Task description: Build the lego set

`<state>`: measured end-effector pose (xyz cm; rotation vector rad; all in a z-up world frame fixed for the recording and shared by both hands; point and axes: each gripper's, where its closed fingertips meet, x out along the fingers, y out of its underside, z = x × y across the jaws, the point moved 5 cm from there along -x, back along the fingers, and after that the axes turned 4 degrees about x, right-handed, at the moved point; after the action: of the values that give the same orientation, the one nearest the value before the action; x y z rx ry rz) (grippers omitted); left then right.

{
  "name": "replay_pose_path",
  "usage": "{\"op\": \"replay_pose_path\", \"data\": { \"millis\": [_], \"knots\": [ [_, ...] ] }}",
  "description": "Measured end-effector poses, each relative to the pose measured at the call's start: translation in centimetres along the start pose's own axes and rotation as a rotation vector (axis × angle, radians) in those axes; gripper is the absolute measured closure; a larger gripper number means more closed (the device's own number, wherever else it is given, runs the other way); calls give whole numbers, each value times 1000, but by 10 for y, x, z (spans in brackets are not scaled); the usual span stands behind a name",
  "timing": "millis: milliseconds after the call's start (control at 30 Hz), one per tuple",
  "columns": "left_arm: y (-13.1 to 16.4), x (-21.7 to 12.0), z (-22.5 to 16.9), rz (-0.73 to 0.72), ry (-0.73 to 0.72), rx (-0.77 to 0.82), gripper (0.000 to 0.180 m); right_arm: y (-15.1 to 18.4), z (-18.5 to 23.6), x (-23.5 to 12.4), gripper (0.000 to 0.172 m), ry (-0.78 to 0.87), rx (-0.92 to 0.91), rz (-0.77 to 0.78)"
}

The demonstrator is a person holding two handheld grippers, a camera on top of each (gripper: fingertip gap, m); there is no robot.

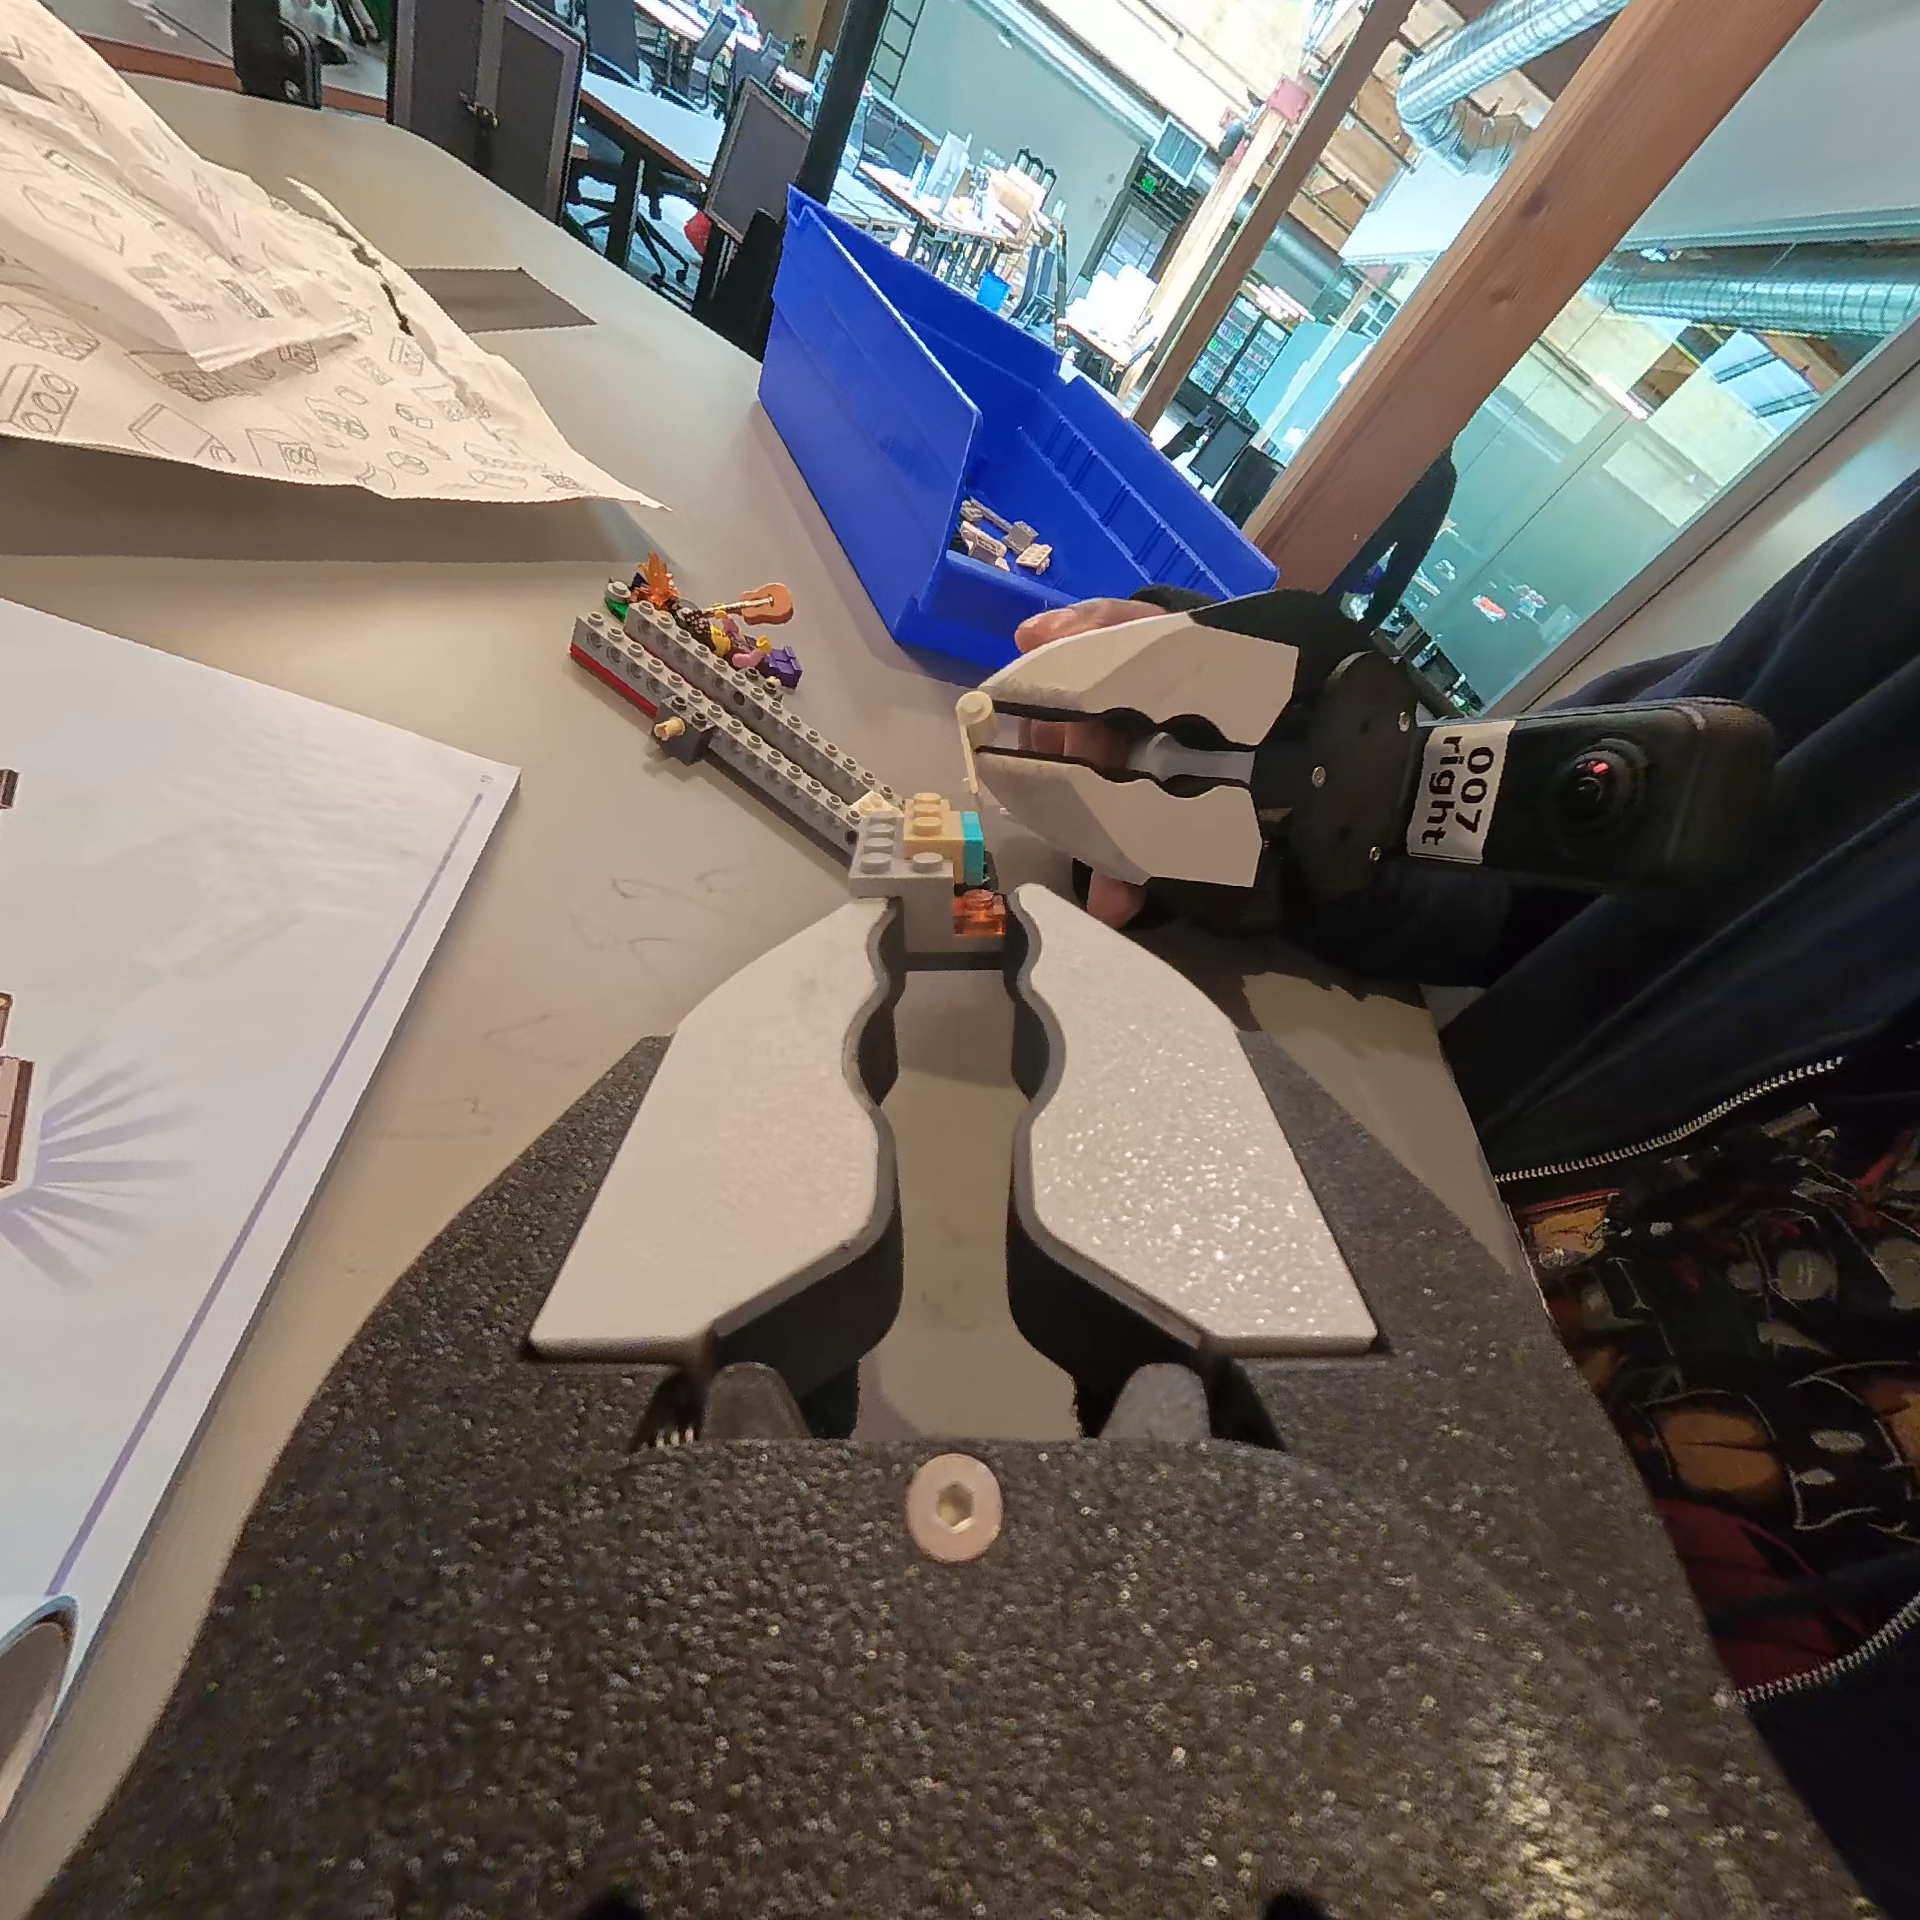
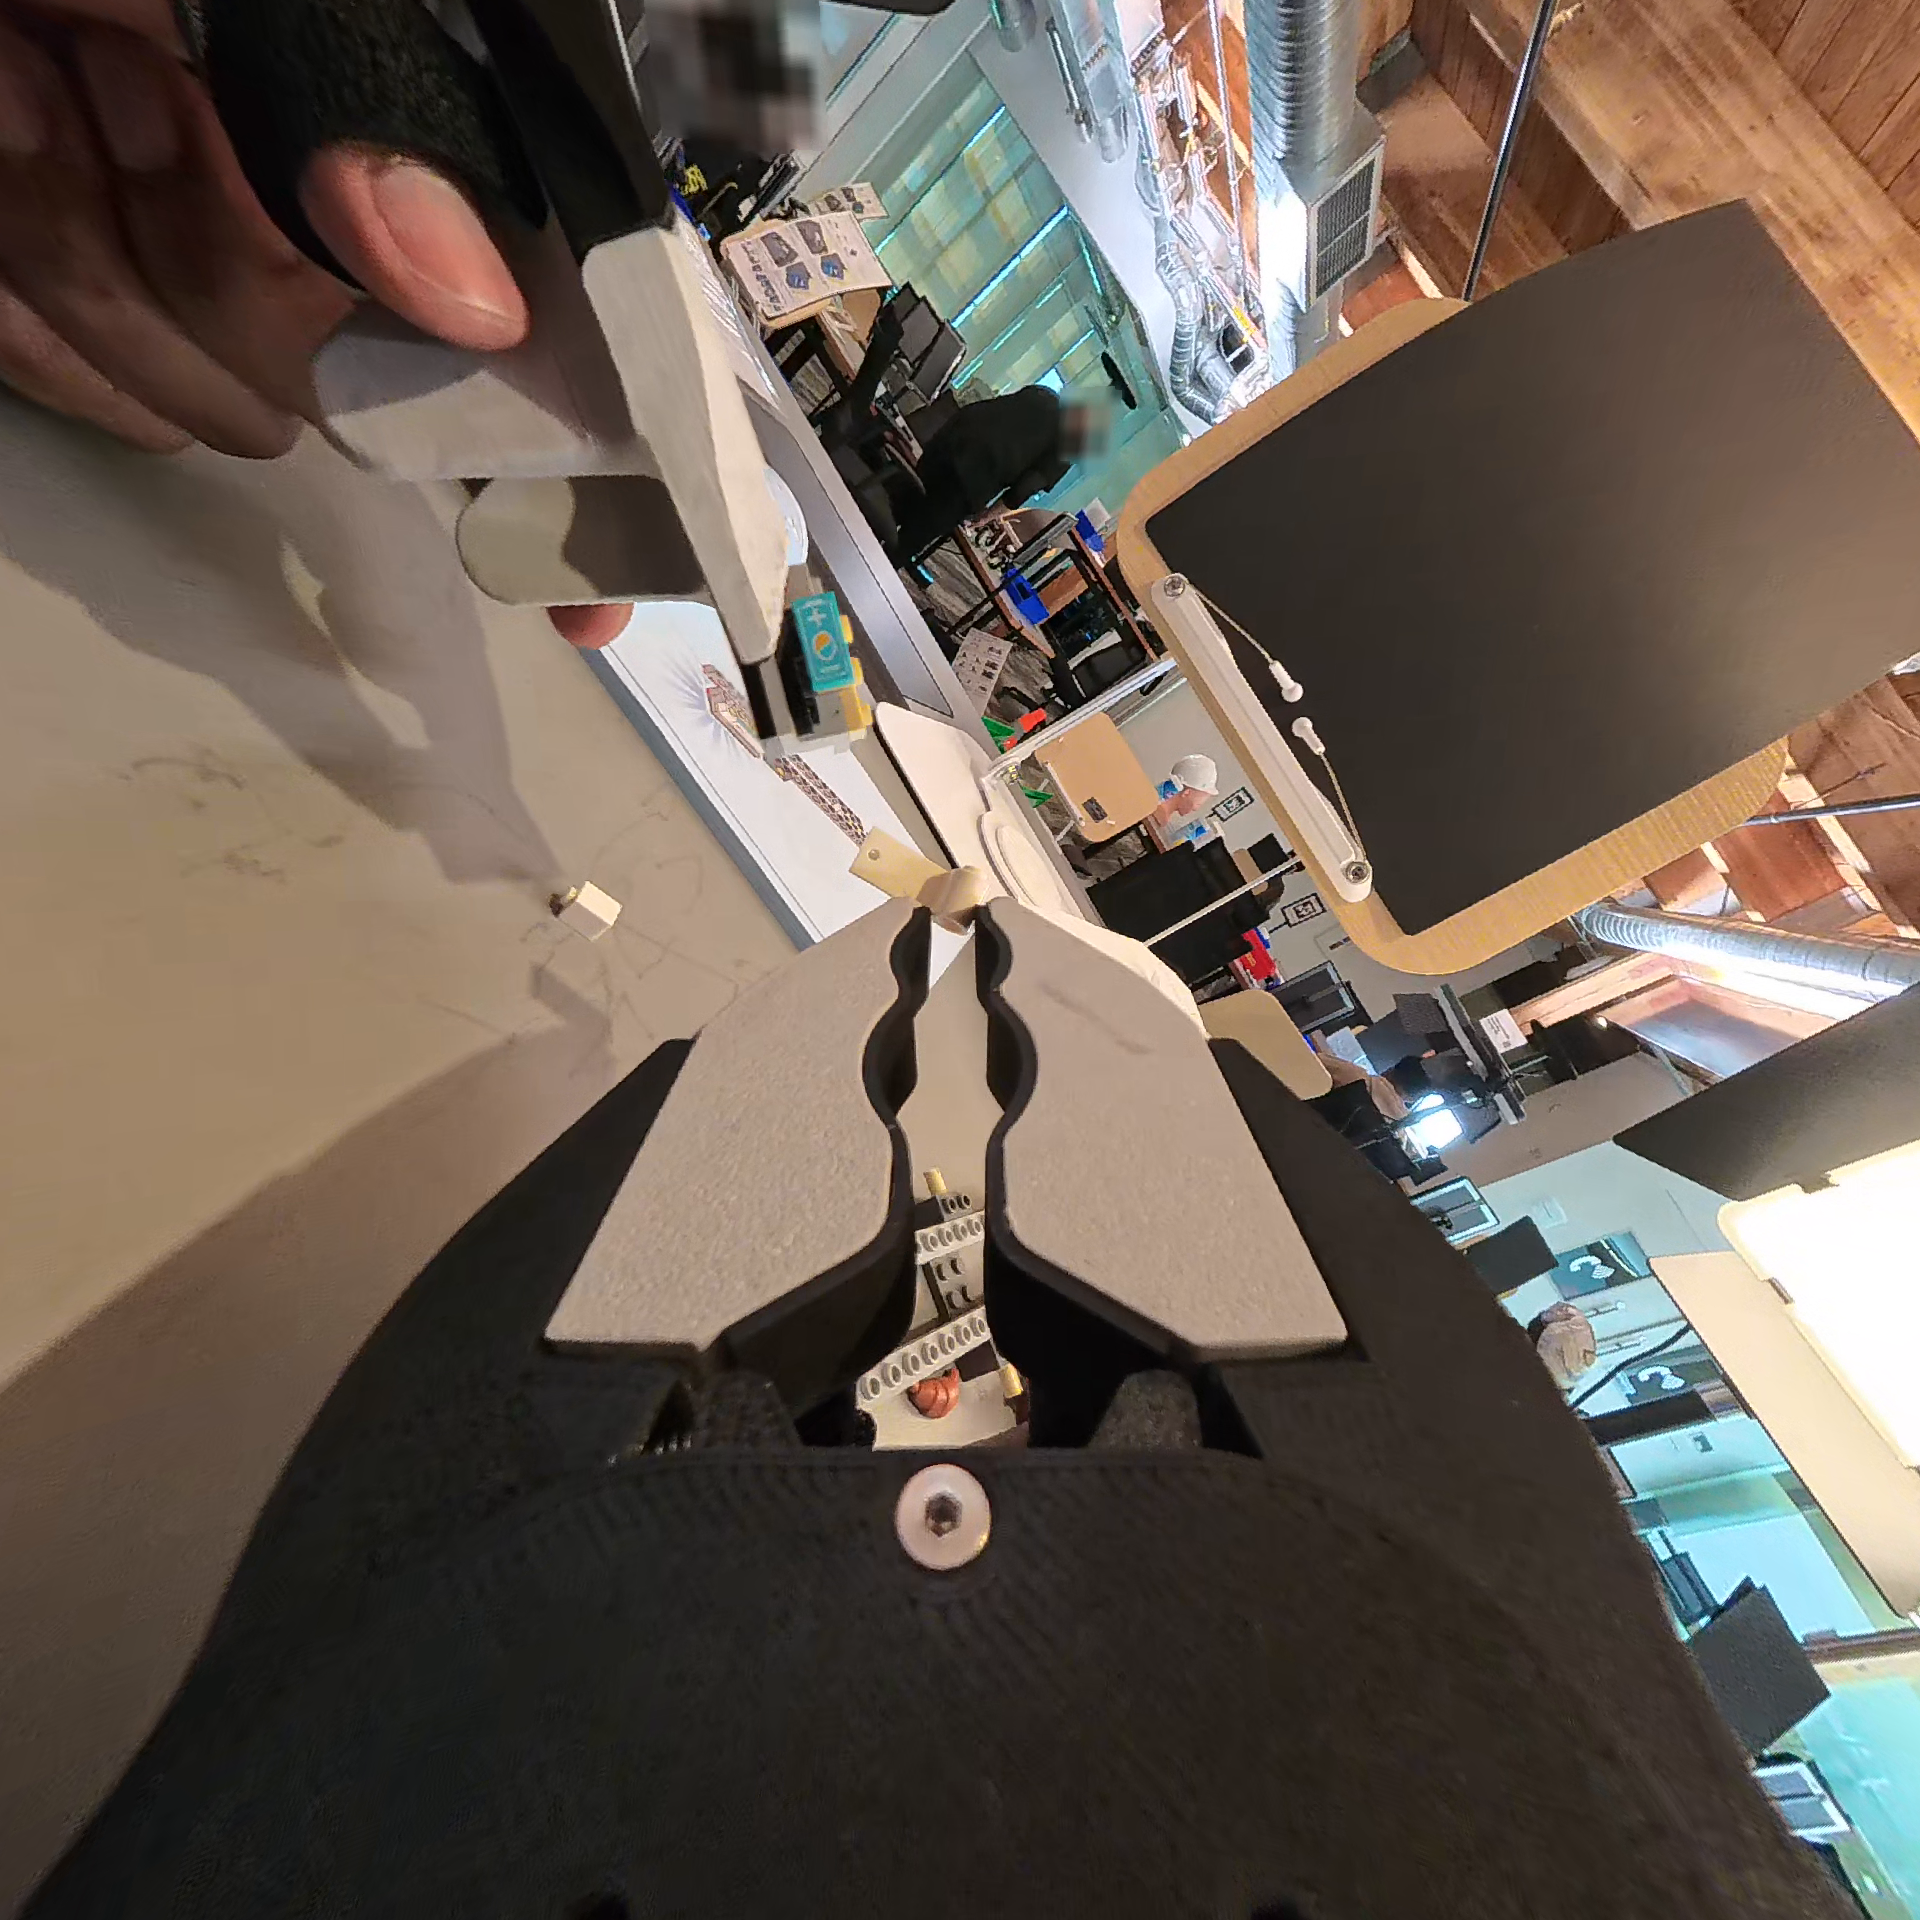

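Beside table edge [image 1: 1351,997]: 2 loaded grippers

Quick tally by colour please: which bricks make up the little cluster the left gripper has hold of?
In the left gripper, seen from the left wrist view:
Grey bricks: 1
Tan bricks: 1
Teal bricks: 1
Clear orange bricks: 1
Total: 4 visible colours; any bricks underneath are hidden.

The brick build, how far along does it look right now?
Done: a small brick cluster of grey, tan, teal and orange parts is stacked. In hand: left claw grips it; right claw pinches a cream piece just above, not attached. More pieces wait in the blue bin.
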<state>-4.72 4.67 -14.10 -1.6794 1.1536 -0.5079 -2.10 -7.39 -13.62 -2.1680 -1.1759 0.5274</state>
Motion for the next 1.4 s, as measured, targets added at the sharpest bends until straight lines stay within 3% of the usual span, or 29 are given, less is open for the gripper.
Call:
{"op": "replay_pose_path", "data": {
  "millis": [1300,1400],
  "knots": [
    [1,1,0,-3,2,-5,163,0,2,-1,164,-6,-18,-4],
    [0,0,1,-7,1,-3,163,1,-1,-2,164,-25,57,-13]
  ]
}}
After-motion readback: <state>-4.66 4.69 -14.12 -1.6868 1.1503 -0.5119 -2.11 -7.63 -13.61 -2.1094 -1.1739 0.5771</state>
